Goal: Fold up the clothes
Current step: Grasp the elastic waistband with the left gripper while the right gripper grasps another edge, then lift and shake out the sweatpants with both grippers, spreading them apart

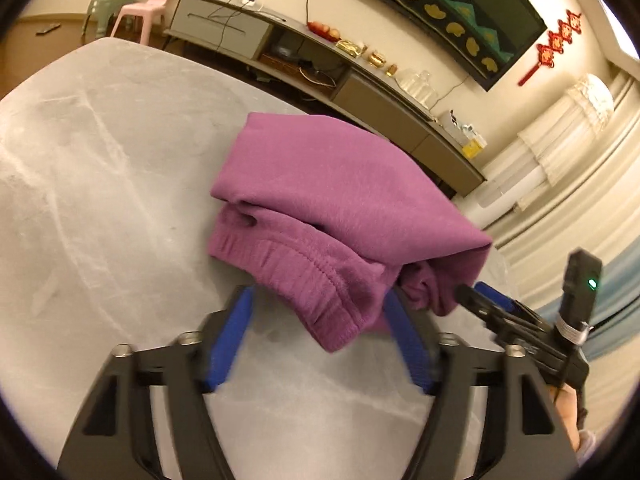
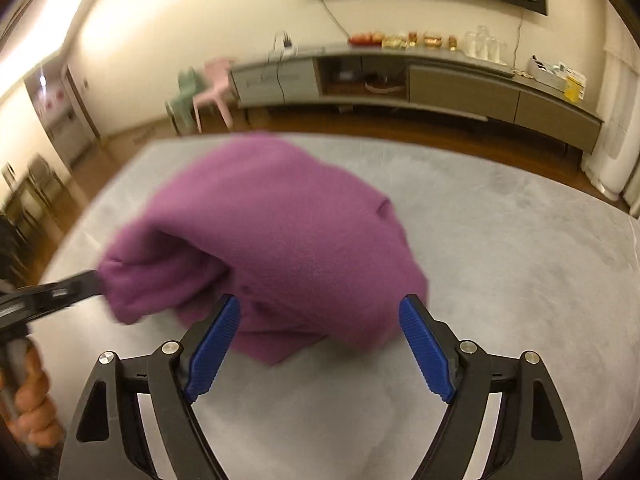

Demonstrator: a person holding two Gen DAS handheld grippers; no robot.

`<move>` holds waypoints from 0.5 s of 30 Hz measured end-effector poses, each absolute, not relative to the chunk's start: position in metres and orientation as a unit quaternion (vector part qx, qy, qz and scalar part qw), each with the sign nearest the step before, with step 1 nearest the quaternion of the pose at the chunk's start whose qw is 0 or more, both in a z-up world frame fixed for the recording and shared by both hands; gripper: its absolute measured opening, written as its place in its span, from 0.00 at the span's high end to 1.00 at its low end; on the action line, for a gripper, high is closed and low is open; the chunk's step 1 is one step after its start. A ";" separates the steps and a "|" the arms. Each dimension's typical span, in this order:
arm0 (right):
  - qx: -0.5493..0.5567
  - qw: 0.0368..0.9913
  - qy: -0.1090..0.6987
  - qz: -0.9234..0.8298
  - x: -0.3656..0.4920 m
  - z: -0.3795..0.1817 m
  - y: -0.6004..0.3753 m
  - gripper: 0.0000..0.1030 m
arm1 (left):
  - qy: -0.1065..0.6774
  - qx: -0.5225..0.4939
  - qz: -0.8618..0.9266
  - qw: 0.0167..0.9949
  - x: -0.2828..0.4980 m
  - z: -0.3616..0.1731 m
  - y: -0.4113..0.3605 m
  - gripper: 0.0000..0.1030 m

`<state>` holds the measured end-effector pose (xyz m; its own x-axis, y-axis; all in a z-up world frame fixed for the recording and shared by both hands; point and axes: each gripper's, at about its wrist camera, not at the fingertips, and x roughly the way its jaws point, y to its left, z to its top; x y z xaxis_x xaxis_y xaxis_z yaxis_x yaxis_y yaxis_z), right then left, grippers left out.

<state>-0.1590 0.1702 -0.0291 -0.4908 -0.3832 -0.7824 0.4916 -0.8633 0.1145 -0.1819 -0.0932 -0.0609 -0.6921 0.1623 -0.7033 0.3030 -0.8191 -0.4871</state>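
Both grippers stand with their blue-padded jaws spread wide, and neither pair has hold of anything. The left gripper [image 1: 320, 312] straddles the ribbed hem of the purple fleece garment [image 1: 340, 208], which droops between its fingers without being pinched. The right gripper [image 2: 320, 320] hangs just short of the bundle's near edge, pads apart, cloth lying loosely between and beyond them. In the left wrist view its tips reach in at the garment's right-hand corner — whether they touch the cloth I cannot tell.

The garment lies in a thick, already doubled heap on the pale grey marbled table [image 1: 100, 200], its far part close to the table's far edge. The upper layer arches over the lower one and does not sit flat.

Judging from this, the fold is loose and unpressed. With no grip on it, the top flap could slide or spring open, and a careless nudge from either set of fingers could push the bundle toward the far edge. Closing on one layer only would drag the fold apart — fleece clings to itself.
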 end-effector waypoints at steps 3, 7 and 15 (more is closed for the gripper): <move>0.443 0.258 0.061 -0.857 -0.177 -0.049 0.162 0.64 | 0.269 0.398 -0.877 0.031 -0.202 -0.074 -0.085 0.74; 0.407 0.262 0.020 -0.875 -0.183 -0.011 0.182 0.92 | 0.271 0.353 -0.895 0.034 -0.198 -0.041 -0.110 0.92; 0.227 0.222 -0.033 -0.948 -0.073 0.187 0.302 0.95 | 0.291 0.259 -0.919 0.056 -0.089 0.050 -0.191 0.92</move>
